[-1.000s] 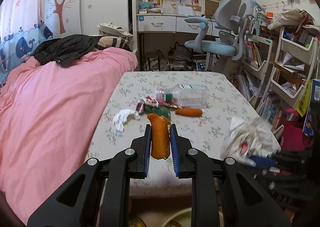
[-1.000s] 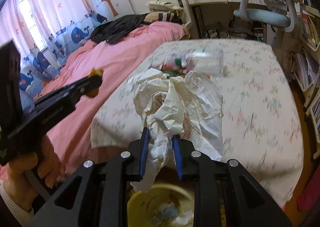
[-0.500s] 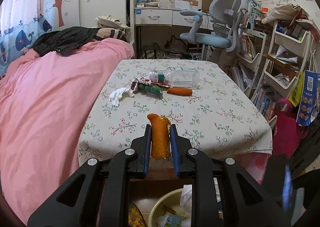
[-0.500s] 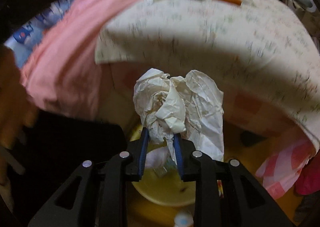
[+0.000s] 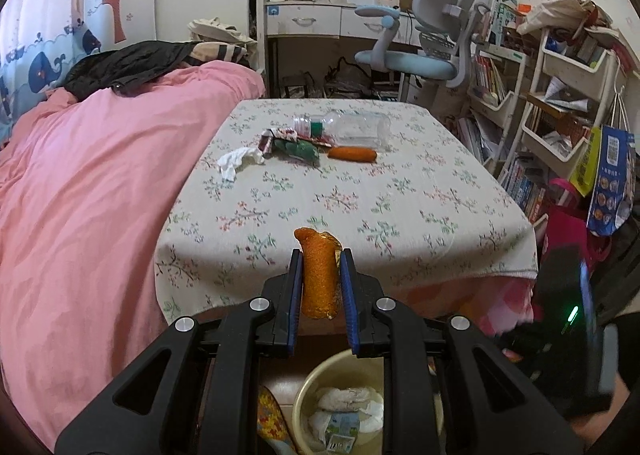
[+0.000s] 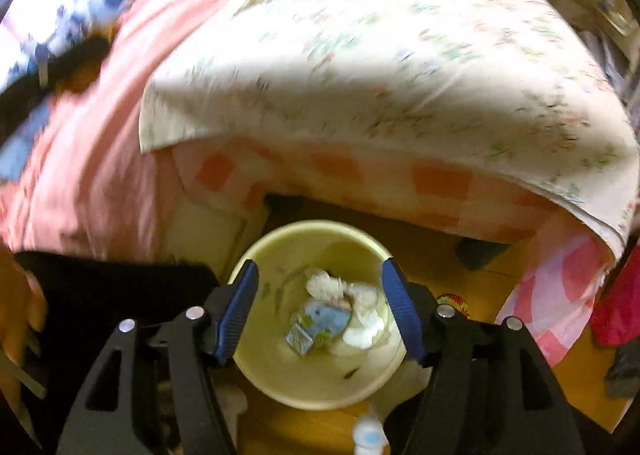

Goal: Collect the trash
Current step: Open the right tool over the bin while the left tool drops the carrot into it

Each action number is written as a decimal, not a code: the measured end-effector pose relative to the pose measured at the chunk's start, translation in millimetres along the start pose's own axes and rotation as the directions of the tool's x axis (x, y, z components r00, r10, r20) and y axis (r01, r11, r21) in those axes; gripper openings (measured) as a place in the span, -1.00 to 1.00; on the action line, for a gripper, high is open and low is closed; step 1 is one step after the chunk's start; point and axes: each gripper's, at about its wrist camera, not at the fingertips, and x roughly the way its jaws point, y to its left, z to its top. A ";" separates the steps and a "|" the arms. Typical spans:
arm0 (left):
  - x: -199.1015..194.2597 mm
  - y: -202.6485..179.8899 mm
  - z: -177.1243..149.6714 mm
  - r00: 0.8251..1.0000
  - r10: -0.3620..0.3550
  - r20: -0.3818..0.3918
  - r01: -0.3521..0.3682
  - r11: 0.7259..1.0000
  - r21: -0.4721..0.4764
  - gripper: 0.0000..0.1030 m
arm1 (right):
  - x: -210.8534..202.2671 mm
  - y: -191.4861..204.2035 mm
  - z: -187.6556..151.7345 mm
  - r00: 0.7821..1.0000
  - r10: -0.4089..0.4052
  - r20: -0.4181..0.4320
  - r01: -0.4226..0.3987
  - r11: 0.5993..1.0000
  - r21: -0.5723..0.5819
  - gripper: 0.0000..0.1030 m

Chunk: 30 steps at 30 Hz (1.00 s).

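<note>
My left gripper [image 5: 320, 255] is shut on an orange peel strip [image 5: 319, 275], held past the near edge of the floral-cloth table [image 5: 400, 215] and above a yellow bin [image 5: 308, 383] on the floor. My right gripper [image 6: 318, 271] hangs over that yellow bin [image 6: 280, 375], its jaws opening with nothing between them. Crumpled white paper [image 6: 360, 299] and a blue wrapper [image 6: 326, 317] lie inside the bin. On the table remain a clear plastic bottle [image 5: 352, 127], a second orange peel [image 5: 352, 153], a green wrapper [image 5: 298, 149] and a white tissue [image 5: 236, 161].
A pink duvet [image 5: 80, 195] covers the bed left of the table. Shelves of books [image 5: 560, 115] and a desk chair [image 5: 420, 55] stand to the right and behind. The other hand-held gripper [image 5: 580, 335] shows at the lower right of the left wrist view.
My right gripper swung down off the table to above the bin and opened; the crumpled white paper left its jaws and lies in the bin. The left gripper drew back toward the table's near edge with the peel.
</note>
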 end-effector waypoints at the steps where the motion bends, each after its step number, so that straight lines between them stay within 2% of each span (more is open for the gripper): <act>1: -0.3 -0.6 -1.7 1.000 -0.002 -0.004 0.002 1.000 0.002 -0.66 | -4.4 -2.4 0.5 1.000 0.004 0.020 -0.005 1.000 0.014 0.22; 6: -0.7 -4.6 -10.6 0.999 -0.013 -0.033 0.013 1.000 0.010 -0.66 | -21.7 -9.9 -0.6 0.994 0.010 0.109 -0.018 0.997 0.076 0.25; 9: 0.2 -10.1 -16.9 0.998 -0.015 -0.054 0.017 0.999 0.028 -0.66 | -29.4 -14.2 -0.7 0.990 0.005 0.141 -0.019 0.995 0.096 0.33; 16: -1.0 -22.8 -29.6 0.996 -0.027 -0.085 0.033 0.997 0.072 -0.66 | -39.3 -18.6 0.0 0.980 -0.007 0.199 -0.019 0.992 0.125 0.34; 19: 2.9 -25.3 -36.4 0.990 -0.052 -0.131 0.063 0.995 0.082 -0.63 | -47.3 -20.5 0.1 0.970 -0.009 0.243 -0.026 0.989 0.144 0.34; 20: 5.9 -27.0 -39.9 0.986 -0.058 -0.156 0.073 0.993 0.092 -0.50 | -49.4 -20.3 0.7 0.967 -0.009 0.255 -0.029 0.989 0.146 0.34; 21: 10.1 -30.6 -43.9 0.980 -0.061 -0.188 0.082 0.991 0.106 -0.21 | -52.3 -20.2 1.2 0.963 -0.010 0.271 -0.031 0.989 0.147 0.34; 23: 15.4 -35.7 -49.2 0.973 -0.054 -0.224 0.084 0.988 0.126 0.14 | -56.6 -20.8 2.1 0.955 -0.015 0.295 -0.031 0.988 0.148 0.35; 27: 17.6 -42.1 -47.6 0.976 -0.024 -0.216 0.062 0.984 0.168 0.42 | -65.3 -26.5 5.3 0.938 -0.014 0.345 -0.048 0.984 0.171 0.37; 30: 14.0 -32.9 -39.8 0.986 0.018 -0.164 0.005 0.990 0.142 0.50 | -69.2 -30.7 7.7 0.928 -0.013 0.373 -0.063 0.980 0.191 0.39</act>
